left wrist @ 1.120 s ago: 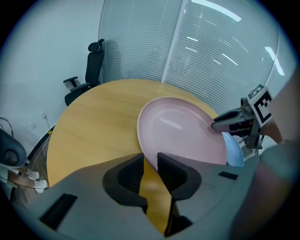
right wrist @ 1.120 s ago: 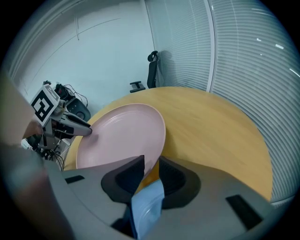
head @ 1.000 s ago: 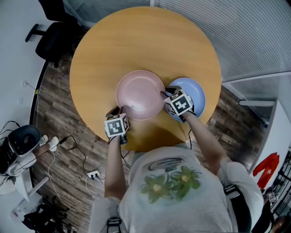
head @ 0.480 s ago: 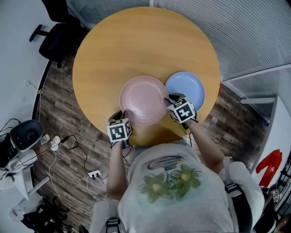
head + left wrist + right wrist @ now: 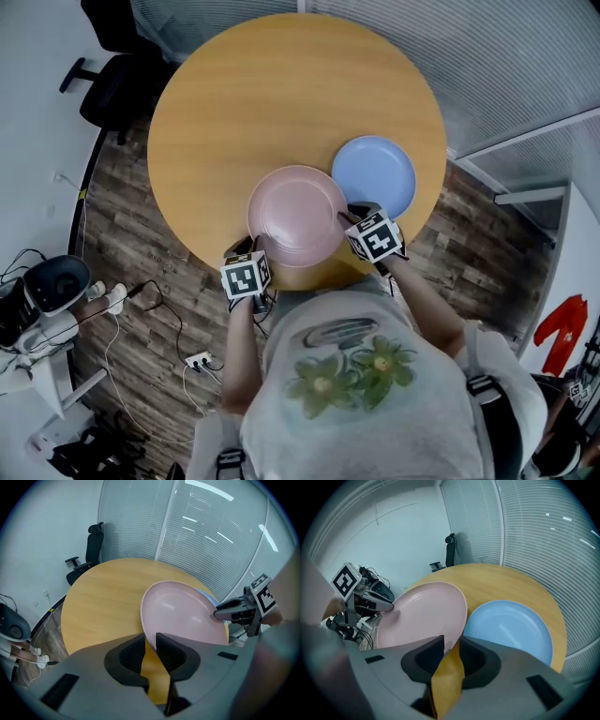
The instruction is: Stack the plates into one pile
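Neighbouring pink plate (image 5: 298, 214), blue plate (image 5: 375, 174), chair (image 5: 114, 82)

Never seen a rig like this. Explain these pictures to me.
No robot here: a person holds a two-jaw gripper in each hand. The top-down picture comes from a camera on the person's head; the other two come from cameras riding on the grippers, looking along their jaws. On the round table lies a blue plate. The left gripper and right gripper each pinch the rim of a pink plate, on opposite sides. The left jaws have just been closing on that rim.
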A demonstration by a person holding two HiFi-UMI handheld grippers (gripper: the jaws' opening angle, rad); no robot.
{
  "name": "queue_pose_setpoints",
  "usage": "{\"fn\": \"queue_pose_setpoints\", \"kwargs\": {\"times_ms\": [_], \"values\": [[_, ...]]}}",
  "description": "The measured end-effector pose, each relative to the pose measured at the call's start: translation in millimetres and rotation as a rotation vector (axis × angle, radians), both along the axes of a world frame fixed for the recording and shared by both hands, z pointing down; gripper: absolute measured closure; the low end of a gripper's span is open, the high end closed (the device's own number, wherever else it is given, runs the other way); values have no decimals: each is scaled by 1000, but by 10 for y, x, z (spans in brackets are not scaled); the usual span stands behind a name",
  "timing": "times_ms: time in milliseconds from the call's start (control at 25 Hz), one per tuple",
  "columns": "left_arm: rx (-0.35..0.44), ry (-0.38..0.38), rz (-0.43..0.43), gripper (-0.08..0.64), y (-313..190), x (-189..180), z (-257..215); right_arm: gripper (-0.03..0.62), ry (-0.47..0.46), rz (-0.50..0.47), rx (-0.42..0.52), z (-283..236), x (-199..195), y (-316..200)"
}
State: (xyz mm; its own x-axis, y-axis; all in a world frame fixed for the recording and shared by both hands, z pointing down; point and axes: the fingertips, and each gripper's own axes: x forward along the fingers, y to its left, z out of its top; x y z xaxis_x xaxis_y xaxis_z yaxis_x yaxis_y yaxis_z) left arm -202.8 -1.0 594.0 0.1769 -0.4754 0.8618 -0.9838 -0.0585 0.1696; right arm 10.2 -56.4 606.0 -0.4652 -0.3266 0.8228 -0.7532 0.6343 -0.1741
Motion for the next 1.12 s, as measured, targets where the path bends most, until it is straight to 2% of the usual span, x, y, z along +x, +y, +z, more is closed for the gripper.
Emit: {"fn": "queue_pose_setpoints", "kwargs": {"times_ms": [520, 1120], "values": [[26, 5, 105, 472, -62, 429, -103, 476, -3, 113, 27, -130, 481, 161], [16, 15, 313, 472, -270, 1428, -72, 476, 19, 308, 11, -73, 1502, 357]]}}
